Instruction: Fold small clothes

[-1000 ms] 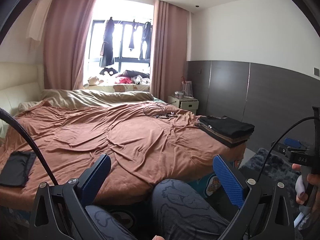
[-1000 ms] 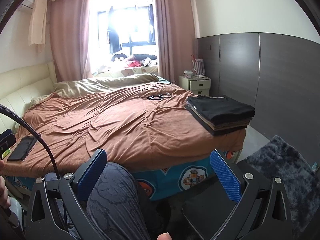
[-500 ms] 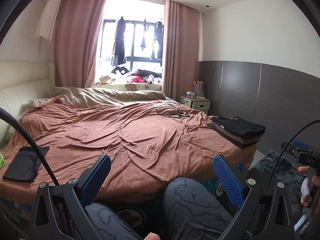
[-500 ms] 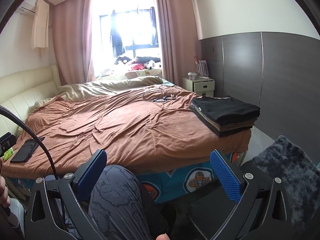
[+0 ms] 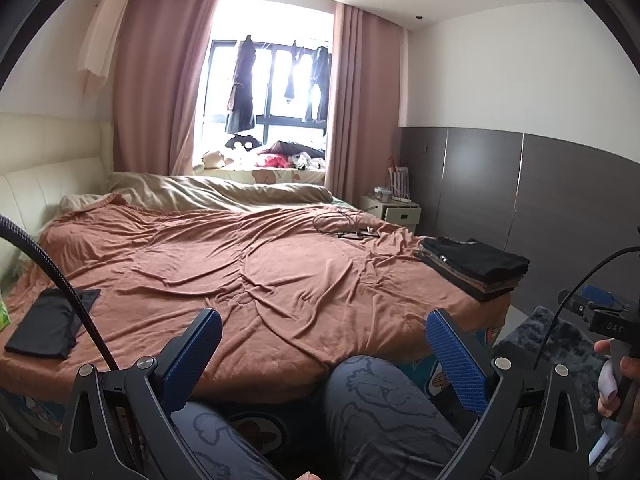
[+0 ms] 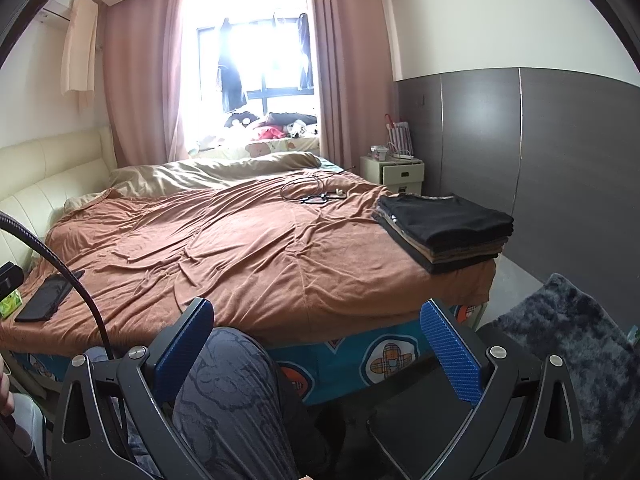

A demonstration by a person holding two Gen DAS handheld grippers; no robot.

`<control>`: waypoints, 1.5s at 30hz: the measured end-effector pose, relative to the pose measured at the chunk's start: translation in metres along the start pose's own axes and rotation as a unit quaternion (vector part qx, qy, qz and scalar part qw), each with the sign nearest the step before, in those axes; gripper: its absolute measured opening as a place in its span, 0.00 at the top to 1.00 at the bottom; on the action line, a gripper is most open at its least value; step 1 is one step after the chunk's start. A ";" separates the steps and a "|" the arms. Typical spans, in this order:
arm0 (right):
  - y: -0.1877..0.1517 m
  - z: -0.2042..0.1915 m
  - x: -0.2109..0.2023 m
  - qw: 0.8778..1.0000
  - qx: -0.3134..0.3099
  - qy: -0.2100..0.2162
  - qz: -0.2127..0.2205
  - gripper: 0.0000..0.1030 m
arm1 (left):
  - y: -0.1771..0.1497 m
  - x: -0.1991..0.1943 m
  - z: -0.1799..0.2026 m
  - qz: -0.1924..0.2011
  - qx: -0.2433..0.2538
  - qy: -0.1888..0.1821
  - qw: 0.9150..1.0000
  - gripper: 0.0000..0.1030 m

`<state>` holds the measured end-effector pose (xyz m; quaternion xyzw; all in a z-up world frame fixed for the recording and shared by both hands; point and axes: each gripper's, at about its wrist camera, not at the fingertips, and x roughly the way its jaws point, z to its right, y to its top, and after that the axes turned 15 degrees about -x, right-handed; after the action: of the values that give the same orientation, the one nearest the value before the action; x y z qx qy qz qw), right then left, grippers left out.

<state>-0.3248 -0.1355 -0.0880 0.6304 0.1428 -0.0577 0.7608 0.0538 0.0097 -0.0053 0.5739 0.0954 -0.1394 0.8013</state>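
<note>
Both grippers [image 5: 320, 344] [image 6: 316, 330] gape empty; reaching the stack [image 6: 444, 226] at the bed's [image 6: 256, 256] right corner risks toppling it.

Bed [image 5: 280, 280]: rust-brown cover, centre of frame
Duvet [image 5: 224, 194]: beige, bunched at far end
Cables [image 5: 344, 224]: looped, upper right of the cover
Nightstand [image 6: 394, 170]: cream, right of bed
Curtains [image 5: 156, 88]: pink, flanking bright window
Rug [image 6: 576, 344]: dark shaggy, lower right
</note>
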 end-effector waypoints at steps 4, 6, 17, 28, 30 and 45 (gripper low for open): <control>0.003 0.002 -0.001 1.000 0.001 -0.002 0.001 0.00 | 0.000 -0.001 0.002 -0.001 0.002 -0.003 1.000 0.00; 0.003 0.004 -0.002 1.000 0.000 -0.002 0.003 0.00 | 0.000 -0.002 0.002 0.000 0.003 -0.004 1.000 0.00; -0.001 0.010 -0.001 1.000 -0.002 -0.003 0.008 0.00 | -0.001 -0.002 0.003 -0.005 -0.001 -0.007 1.000 0.00; -0.002 0.012 0.000 1.000 -0.006 -0.001 0.010 0.00 | 0.000 -0.006 0.002 -0.001 -0.001 -0.005 1.000 0.00; -0.001 0.012 0.001 1.000 -0.008 -0.003 0.010 0.00 | 0.000 -0.006 0.002 -0.001 -0.002 -0.004 1.000 0.00; -0.003 0.014 0.002 1.000 -0.014 -0.005 0.012 0.00 | -0.002 -0.006 0.002 0.000 0.006 -0.004 1.000 0.00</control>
<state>-0.3215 -0.1495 -0.0895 0.6214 0.1316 -0.0497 0.7708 0.0471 0.0076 -0.0046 0.5784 0.0915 -0.1420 0.7980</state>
